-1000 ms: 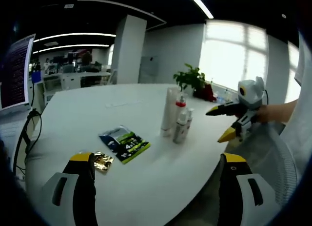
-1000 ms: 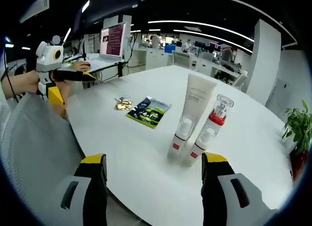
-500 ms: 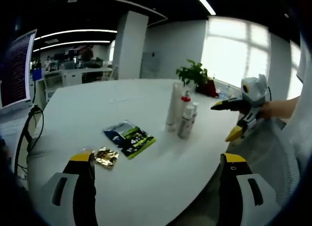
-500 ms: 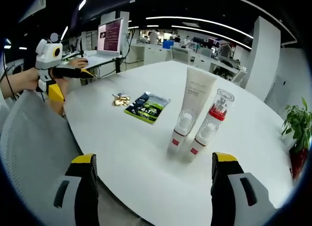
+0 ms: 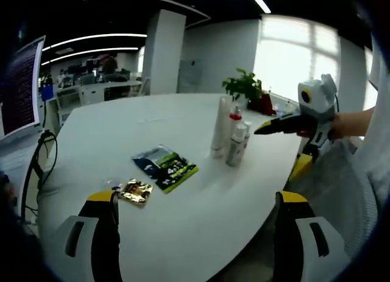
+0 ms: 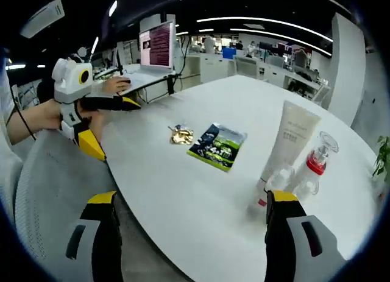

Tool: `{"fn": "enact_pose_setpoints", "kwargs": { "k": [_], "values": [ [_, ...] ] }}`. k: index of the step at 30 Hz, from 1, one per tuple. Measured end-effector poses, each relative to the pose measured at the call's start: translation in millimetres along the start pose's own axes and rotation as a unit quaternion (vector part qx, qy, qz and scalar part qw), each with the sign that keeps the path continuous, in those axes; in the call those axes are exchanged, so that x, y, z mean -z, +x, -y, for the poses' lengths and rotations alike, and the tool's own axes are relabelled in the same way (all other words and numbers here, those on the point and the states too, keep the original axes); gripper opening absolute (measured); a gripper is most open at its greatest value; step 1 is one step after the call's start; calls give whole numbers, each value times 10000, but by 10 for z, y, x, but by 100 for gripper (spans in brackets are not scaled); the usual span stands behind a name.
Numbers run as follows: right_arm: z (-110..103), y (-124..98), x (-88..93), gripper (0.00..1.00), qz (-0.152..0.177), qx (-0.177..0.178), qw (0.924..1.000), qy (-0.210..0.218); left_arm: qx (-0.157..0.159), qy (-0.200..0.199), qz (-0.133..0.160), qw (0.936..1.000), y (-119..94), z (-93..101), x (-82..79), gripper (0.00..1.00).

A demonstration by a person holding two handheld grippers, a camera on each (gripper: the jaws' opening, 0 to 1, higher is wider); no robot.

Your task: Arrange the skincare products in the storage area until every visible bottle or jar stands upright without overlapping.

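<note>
Green sachet [image 5: 164, 168] flat on white table [image 5: 122, 130] — gold packet [image 5: 135, 191] beside; potted plant [image 5: 244, 90] behind.

Open office, bright windows [image 5: 292, 56], white pillar [image 5: 159, 53]

On the table [image 6: 183, 190], a tube [image 6: 289, 137] and two bottles [image 6: 311, 172] are standing close together. In the right gripper view, a flat packet [image 6: 218, 147] is lying to their left, and a small wrapper [image 6: 181, 134] is lying just beside it, further left.

Bright daylight is cast from the blown-out window [image 5: 292, 63]; ceiling strip lights [image 6: 268, 20] are seen. Edges are bent by fisheye distortion, and slight blur softens everything.
</note>
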State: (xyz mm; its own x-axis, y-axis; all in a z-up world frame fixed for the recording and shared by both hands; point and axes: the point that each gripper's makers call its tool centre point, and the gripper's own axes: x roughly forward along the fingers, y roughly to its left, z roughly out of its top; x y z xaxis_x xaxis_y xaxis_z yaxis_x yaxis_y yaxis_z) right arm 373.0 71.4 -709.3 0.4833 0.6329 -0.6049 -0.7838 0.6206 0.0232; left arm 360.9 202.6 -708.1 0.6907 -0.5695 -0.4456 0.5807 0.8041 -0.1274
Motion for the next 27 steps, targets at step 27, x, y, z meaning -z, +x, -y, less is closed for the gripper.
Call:
{"fn": "enact_pose_setpoints", "kwargs": {
  "k": [27],
  "values": [
    [229,1326,-178,97,-708,181,9944,767,-245,43,-63,9997,-43,-146,86,99]
  ]
}}
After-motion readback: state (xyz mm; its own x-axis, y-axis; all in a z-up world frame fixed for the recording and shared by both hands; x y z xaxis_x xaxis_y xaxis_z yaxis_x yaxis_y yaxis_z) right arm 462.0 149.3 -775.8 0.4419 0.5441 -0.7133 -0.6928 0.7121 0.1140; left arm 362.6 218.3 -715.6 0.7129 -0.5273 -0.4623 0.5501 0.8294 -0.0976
